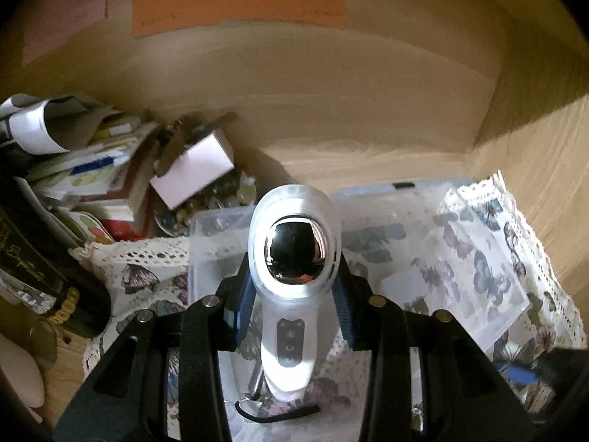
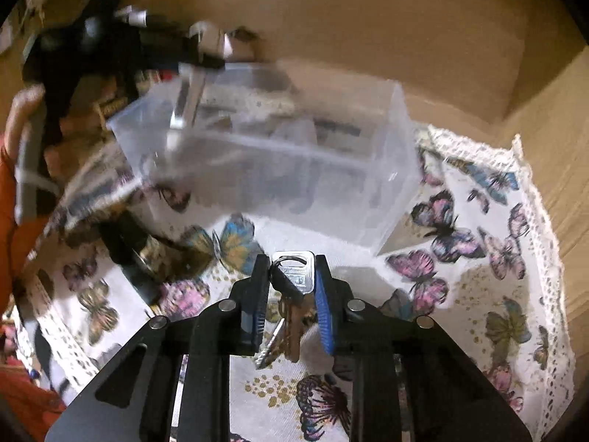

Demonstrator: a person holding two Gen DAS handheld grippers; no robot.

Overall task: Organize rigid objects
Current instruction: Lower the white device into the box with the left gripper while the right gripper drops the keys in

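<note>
My left gripper (image 1: pixel 292 258) is shut on a white handheld device (image 1: pixel 291 269) with a shiny round chrome head and a button panel; I hold it above a clear plastic bin (image 1: pixel 371 199) on the butterfly cloth. My right gripper (image 2: pixel 292 269) is shut on a bunch of keys (image 2: pixel 294 280); a silver key head sticks up between the blue pads and other keys hang below. In the right wrist view the clear bin (image 2: pixel 279 154) stands just ahead, and the left gripper (image 2: pixel 110 48), blurred, is over its far left corner.
A butterfly-print cloth with lace edge (image 2: pixel 478 258) covers the wooden surface. A pile of books and papers (image 1: pixel 92 169), a white box (image 1: pixel 195 169) and a bowl of beads (image 1: pixel 217 199) crowd the left. A dark bottle (image 1: pixel 44 276) lies at the left. Wooden walls (image 1: pixel 533 169) close the back and right.
</note>
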